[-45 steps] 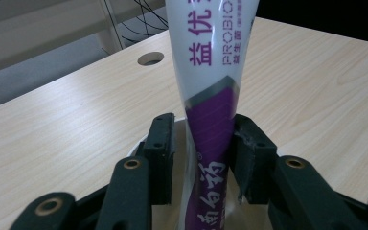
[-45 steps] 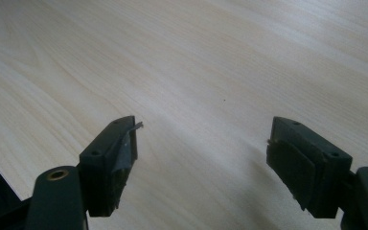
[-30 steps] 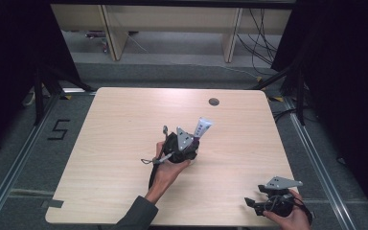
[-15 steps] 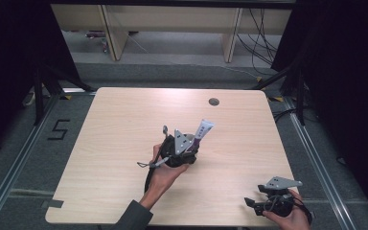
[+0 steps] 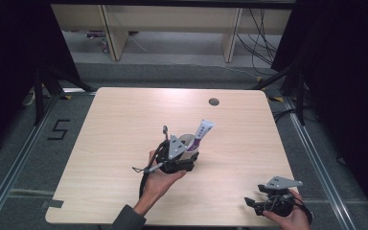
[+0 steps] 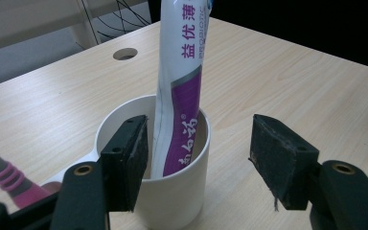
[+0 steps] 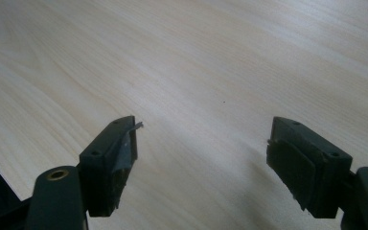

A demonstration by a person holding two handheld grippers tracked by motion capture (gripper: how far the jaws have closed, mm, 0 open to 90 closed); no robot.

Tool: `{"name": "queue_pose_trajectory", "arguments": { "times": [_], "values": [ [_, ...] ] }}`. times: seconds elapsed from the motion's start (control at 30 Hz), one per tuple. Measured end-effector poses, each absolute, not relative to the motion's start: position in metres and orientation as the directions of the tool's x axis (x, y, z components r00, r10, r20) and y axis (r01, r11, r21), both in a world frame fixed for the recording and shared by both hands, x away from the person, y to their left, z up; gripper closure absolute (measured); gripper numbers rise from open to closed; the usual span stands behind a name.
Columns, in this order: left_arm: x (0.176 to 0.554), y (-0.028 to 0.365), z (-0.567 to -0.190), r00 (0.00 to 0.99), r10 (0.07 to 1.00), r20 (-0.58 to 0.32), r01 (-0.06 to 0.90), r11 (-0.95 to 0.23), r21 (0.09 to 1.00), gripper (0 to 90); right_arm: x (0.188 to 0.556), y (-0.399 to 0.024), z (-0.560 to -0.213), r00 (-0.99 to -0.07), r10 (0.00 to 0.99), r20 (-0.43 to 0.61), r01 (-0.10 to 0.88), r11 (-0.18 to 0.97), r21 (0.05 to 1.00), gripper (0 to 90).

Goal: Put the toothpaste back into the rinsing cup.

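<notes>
Left gripper (image 6: 199, 163): jaws just opening, apart, nothing pinched. Cup (image 6: 172, 191) stands just ahead, between them; tube (image 6: 179, 96) leans inside it. Risk: left pad sits close to the rim, so pulling back crooked could tip the cup. Right gripper (image 7: 201, 163) apart, idle.

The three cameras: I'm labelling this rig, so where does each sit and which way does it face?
High view: above the table's near side, looking forward and down at the light wooden table; both hands and tools.
Left gripper view: on the left tool, facing the white plastic cup with the purple-and-white toothpaste tube.
Right gripper view: on the right tool, facing bare tabletop.
High and left views share the cup and tube.
</notes>
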State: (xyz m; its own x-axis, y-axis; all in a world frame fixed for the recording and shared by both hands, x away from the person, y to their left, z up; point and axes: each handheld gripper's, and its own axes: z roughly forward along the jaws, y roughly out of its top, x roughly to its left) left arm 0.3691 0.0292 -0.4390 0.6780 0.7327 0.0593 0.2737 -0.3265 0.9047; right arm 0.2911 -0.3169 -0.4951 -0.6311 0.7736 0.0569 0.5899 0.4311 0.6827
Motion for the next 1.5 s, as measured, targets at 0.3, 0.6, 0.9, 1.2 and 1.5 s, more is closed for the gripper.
{"name": "queue_pose_trajectory", "arguments": {
  "times": [0.3,0.6,0.9,1.2,1.5],
  "values": [
    [0.362,0.035,-0.442,0.687,0.727,0.001,0.316,-0.300,0.900,31.9,0.290,-0.317,-0.495,-0.626,0.777,0.070,0.605,0.427,0.672,26.6],
    [0.352,0.041,-0.446,0.695,0.718,-0.037,0.342,-0.284,0.896,27.7,0.291,-0.317,-0.495,-0.634,0.771,0.058,0.590,0.434,0.681,26.6],
    [0.343,0.044,-0.449,0.707,0.706,-0.046,0.349,-0.291,0.891,26.3,0.291,-0.316,-0.496,-0.633,0.771,0.061,0.589,0.429,0.684,26.5],
    [0.337,0.048,-0.449,0.720,0.692,-0.050,0.345,-0.294,0.891,25.9,0.287,-0.314,-0.494,-0.589,0.802,0.102,0.643,0.388,0.660,26.5],
    [0.329,0.057,-0.453,0.727,0.683,-0.064,0.347,-0.286,0.893,22.7,0.289,-0.315,-0.495,-0.609,0.787,0.101,0.624,0.397,0.673,26.2]
  ]
}}
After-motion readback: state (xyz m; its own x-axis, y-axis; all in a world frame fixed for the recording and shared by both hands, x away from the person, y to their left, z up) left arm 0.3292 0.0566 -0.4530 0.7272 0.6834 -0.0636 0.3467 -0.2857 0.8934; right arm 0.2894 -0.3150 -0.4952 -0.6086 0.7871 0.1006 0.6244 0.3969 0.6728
